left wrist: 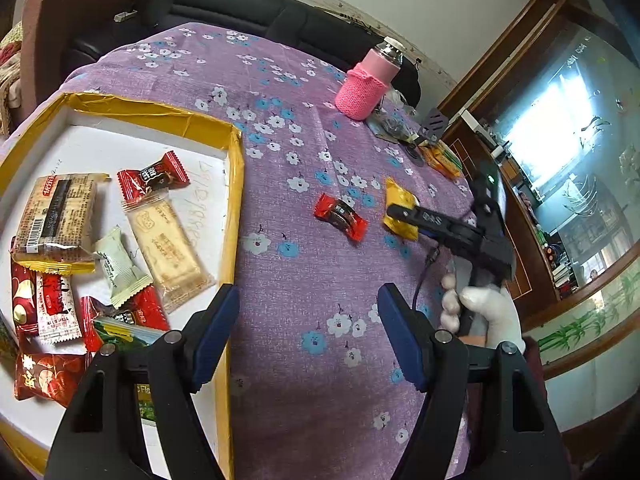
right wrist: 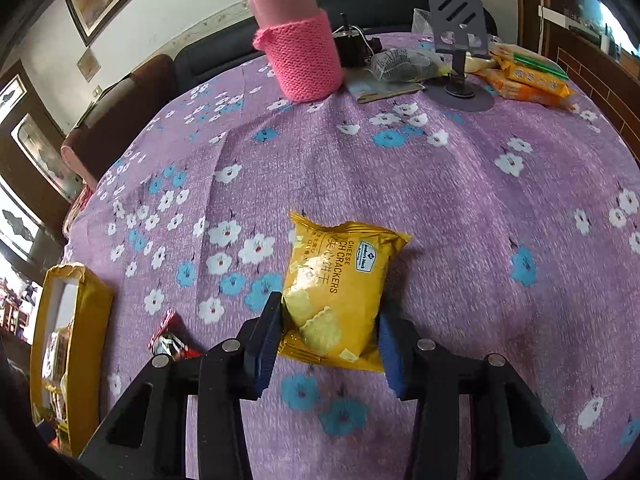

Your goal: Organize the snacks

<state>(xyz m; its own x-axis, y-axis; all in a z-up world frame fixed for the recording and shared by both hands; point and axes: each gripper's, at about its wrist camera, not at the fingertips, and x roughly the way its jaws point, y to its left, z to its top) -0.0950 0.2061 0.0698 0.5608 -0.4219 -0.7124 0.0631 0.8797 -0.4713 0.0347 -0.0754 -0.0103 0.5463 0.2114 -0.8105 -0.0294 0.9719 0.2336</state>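
Holding assorted snacks (left wrist: 156, 236): yellow-rimmed box (left wrist: 236, 216)

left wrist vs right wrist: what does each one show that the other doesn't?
Left wrist only: the tray's contents in full, about ten snack packets, the open left gripper over bare cloth, and the gloved hand holding the right gripper.
Right wrist only: the cracker pack's label, and the pads bracketing it, pressing its sides.
Both: cracker pack, red candy, pink bottle, phone stand, orange packs.
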